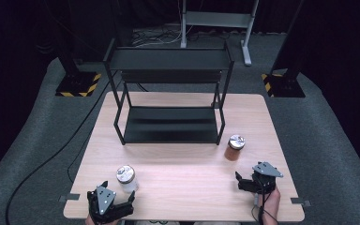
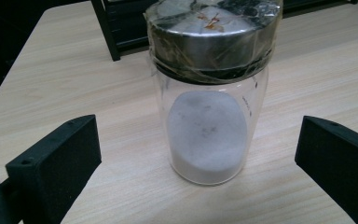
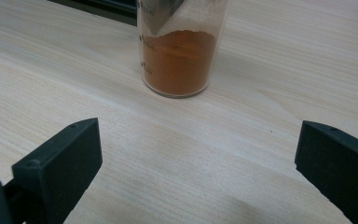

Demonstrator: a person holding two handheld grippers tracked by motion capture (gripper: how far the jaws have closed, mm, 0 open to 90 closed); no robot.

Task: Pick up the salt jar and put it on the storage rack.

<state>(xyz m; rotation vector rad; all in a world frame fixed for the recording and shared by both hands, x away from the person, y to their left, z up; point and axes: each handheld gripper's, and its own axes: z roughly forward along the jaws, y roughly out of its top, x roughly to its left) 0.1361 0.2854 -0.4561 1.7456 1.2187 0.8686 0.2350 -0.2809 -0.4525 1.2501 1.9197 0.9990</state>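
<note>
Both claws stand wide open and empty. The left claw [image 1: 117, 202] faces the clear glass jar of white powder with a steel lid [image 2: 209, 93] near the wooden table [image 1: 183, 187]'s front edge; it should advance level, straddle the glass below the lid, then close. The right claw [image 1: 243, 182] points at the orange-powder jar [image 3: 179, 56], well apart.

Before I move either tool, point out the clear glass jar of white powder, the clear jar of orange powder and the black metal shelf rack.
Clear glass jar of white powder [image 2: 207, 135], left gripper view, on its powder-filled wall.
Clear jar of orange powder [image 3: 179, 63], right gripper view, on its lower body.
Black metal shelf rack [image 1: 171, 124], high view, on its lower shelf.
</note>
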